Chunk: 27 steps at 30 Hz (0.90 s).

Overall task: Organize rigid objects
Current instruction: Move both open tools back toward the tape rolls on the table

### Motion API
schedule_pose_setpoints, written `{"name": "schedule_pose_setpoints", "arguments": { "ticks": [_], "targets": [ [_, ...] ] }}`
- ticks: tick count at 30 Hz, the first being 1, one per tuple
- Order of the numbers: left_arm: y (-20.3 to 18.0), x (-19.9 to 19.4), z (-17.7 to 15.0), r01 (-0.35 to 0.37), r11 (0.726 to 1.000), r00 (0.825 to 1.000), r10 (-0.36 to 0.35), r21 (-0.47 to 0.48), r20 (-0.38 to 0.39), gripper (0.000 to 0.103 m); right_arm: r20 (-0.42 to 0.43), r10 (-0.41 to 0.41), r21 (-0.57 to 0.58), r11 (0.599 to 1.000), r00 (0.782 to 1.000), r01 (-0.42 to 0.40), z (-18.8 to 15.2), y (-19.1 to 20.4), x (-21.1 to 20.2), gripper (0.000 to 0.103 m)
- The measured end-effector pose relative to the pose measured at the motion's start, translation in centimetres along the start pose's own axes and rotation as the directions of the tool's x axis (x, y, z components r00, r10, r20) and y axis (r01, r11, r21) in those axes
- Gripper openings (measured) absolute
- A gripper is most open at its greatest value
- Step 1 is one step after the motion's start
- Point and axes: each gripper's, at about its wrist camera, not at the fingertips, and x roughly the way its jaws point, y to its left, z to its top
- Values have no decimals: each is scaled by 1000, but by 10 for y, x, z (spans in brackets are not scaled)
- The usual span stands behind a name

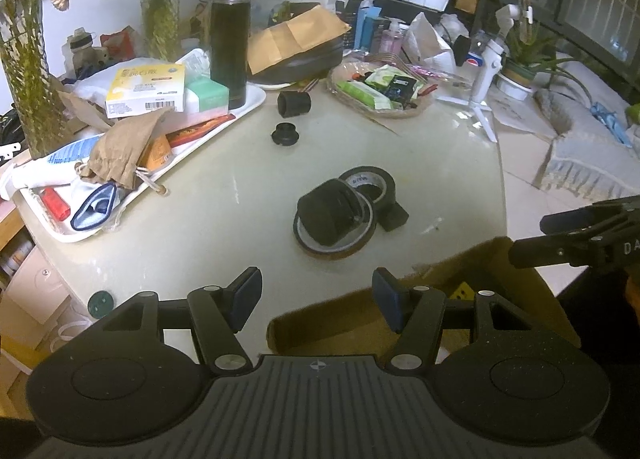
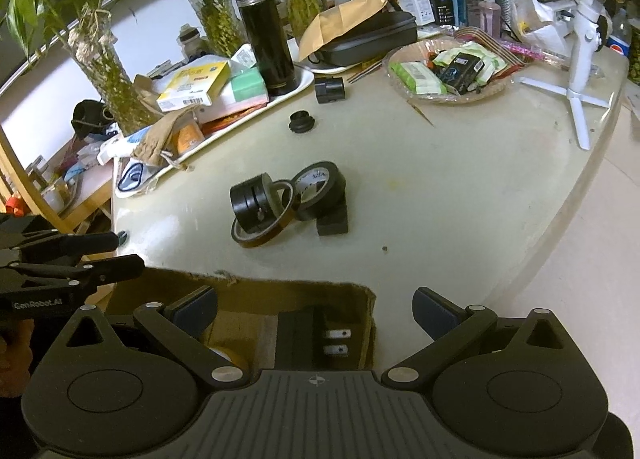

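Note:
A pile lies mid-table: a black cylinder [image 1: 326,215] resting on an amber tape ring [image 1: 335,245], a black tape roll [image 1: 370,183] and a small black block [image 1: 393,217]. The pile also shows in the right wrist view: cylinder [image 2: 252,201], amber ring [image 2: 266,229], tape roll [image 2: 318,185], block [image 2: 332,221]. Farther back lie a black tube [image 1: 295,104] and a black cap [image 1: 285,134]. A cardboard box [image 2: 256,299] at the near edge holds a black plug adapter [image 2: 316,339]. My left gripper [image 1: 316,299] is open and empty. My right gripper [image 2: 316,311] is open and empty above the box.
A white tray [image 1: 256,99] at the left holds boxes, a paper bag and a black thermos [image 1: 230,39]. A wicker basket of packets [image 1: 380,89] and a white tripod gimbal [image 1: 486,71] stand at the back right. Vases of plants line the back left.

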Motion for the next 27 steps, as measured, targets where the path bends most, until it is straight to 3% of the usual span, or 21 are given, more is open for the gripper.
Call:
{"name": "schedule_pose_setpoints", "arguments": {
  "ticks": [16, 27],
  "targets": [
    [-7, 25, 35, -8, 1000, 1000, 8, -3, -15, 60, 29, -22, 16, 1000, 999, 22, 21, -7, -5, 103],
    [-9, 51, 52, -20, 999, 996, 17, -32, -93, 60, 29, -55, 18, 998, 998, 55, 23, -24, -6, 103]
  ]
}}
